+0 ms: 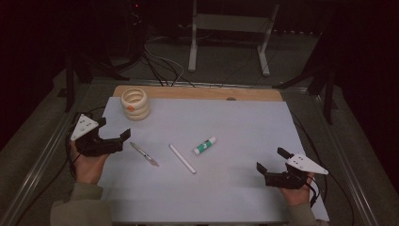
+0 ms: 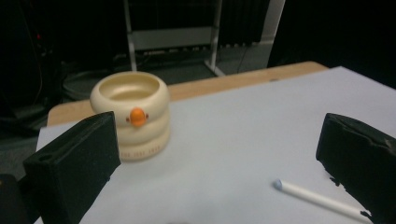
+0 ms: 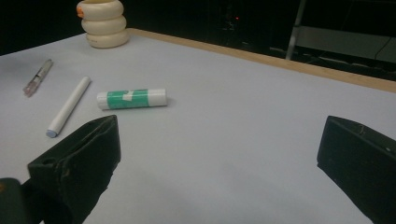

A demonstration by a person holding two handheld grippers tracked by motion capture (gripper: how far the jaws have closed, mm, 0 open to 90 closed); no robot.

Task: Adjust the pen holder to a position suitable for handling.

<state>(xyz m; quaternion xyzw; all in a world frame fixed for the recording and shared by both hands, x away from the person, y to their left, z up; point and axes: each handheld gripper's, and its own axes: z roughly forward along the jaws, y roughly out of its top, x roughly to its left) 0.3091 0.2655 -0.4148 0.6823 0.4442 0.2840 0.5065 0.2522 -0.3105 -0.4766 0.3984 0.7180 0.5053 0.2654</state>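
Both black two-jaw tools gape wide, holding nothing: left gripper [image 1: 114,131] sits near the cream ringed pot [image 1: 135,104] (orange knob), right gripper [image 1: 271,160] well apart from it, hands low.

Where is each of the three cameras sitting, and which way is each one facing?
High view: above the person's side, looking forward and down on the table; both hands and grippers show.
Left gripper view: rides the left gripper, facing the cream ring holder; its open jaws show.
Right gripper view: rides the right gripper, facing the glue stick; its open jaws show.
Shared: both gripper views show the white pen.
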